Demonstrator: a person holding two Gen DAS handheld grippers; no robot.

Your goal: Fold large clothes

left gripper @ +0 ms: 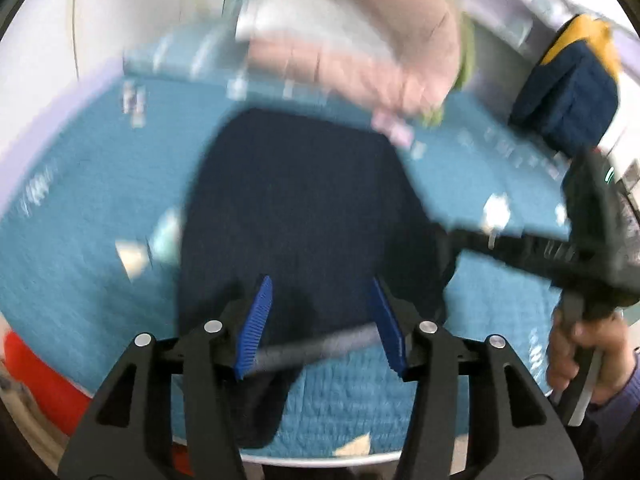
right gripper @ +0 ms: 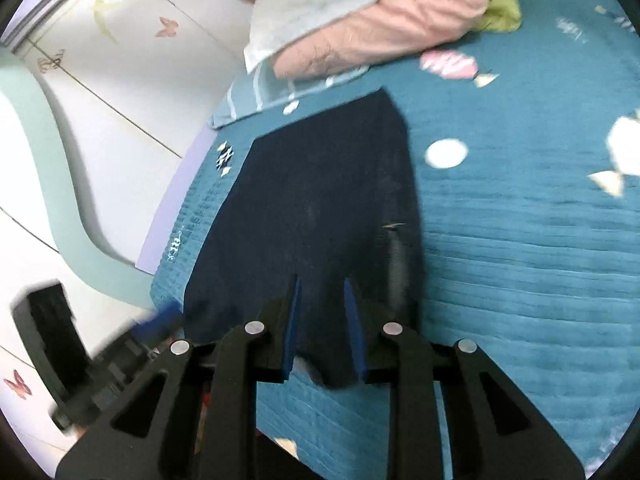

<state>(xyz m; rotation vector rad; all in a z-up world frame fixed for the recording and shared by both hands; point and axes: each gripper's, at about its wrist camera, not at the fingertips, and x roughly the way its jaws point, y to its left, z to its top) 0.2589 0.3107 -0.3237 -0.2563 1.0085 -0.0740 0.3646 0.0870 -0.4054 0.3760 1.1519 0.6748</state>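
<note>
A dark navy garment lies flat on the teal bedspread, folded into a long panel. My left gripper stands open over its near end, blue pads wide apart, with the cloth and a grey band under them. My right gripper is over the garment's near edge with its pads a narrow gap apart; cloth lies between them and they do not visibly press it. In the left wrist view a hand holds the right gripper at the garment's right side. The left gripper shows blurred at the lower left.
A pink quilt with a pale pillow and green cloth is heaped at the far end of the bed. A navy and yellow folded item sits far right. A tiled wall borders the bed; a red object lies near left.
</note>
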